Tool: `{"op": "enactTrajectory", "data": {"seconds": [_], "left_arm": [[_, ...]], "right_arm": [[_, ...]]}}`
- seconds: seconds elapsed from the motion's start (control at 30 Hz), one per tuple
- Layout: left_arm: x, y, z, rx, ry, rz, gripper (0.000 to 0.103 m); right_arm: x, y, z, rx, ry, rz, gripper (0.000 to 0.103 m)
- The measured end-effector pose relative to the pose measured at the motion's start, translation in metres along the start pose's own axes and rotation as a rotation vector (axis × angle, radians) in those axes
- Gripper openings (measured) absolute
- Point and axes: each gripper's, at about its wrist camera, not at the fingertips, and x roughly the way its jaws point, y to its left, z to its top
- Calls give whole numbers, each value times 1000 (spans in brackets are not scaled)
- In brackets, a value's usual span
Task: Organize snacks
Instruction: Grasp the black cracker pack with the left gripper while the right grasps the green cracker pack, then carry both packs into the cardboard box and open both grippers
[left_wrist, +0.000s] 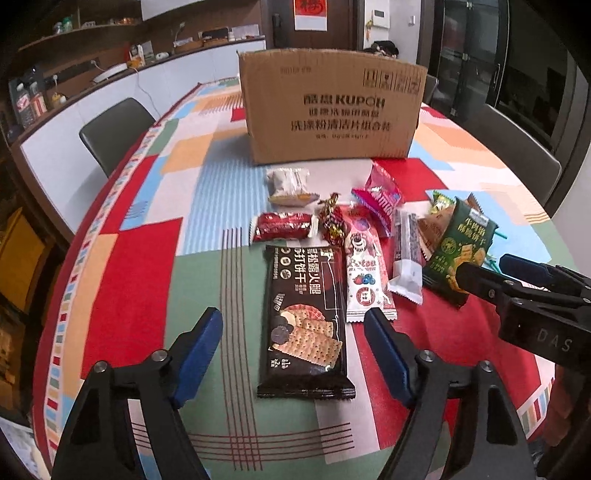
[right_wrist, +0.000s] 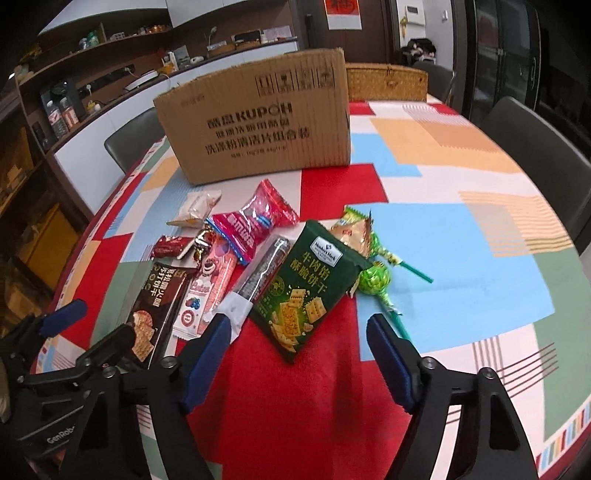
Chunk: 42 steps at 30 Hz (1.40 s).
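Observation:
Several snack packs lie in a row on the patterned tablecloth in front of a cardboard box (left_wrist: 332, 107) (right_wrist: 258, 122). A black cracker pack (left_wrist: 304, 321) (right_wrist: 155, 314) lies between the fingers of my open left gripper (left_wrist: 295, 332), which hovers just above its near end. A green cracker pack (left_wrist: 458, 254) (right_wrist: 306, 284) lies in front of my open right gripper (right_wrist: 295, 332). A pink-white bar (left_wrist: 364, 273) (right_wrist: 210, 288), a dark stick pack (left_wrist: 406, 251) (right_wrist: 258, 273), a pink bag (left_wrist: 380, 195) (right_wrist: 255, 218) and green lollipops (right_wrist: 376, 273) lie among them.
The right gripper shows in the left wrist view (left_wrist: 480, 277); the left gripper shows in the right wrist view (right_wrist: 88, 332). A wicker basket (right_wrist: 384, 83) stands behind the box. Dark chairs (left_wrist: 114, 129) (right_wrist: 535, 147) stand at the table's sides. A counter runs along the back left.

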Motion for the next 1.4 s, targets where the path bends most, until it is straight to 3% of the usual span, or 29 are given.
{"op": "enactTrajectory", "data": {"seconds": [0.5,0.77,0.97,1.13,1.4], "left_arm": [[36,2,5,-8,47,-12,67],[51,1,11,-38,62,-52,55],[51,3,12,-40,49,-62,50],[47,4,12,-46,47,-70,50],[23,3,17,-52,8,-71,50]], "right_arm": [[27,3,3,-2,59,45,51],[32,5,6,-5,54,78,39],[38,11,9,-22,45,132,21],[32,19,9,-51,23,139,12],[20,19,10,-51,-6,142,10]]}}
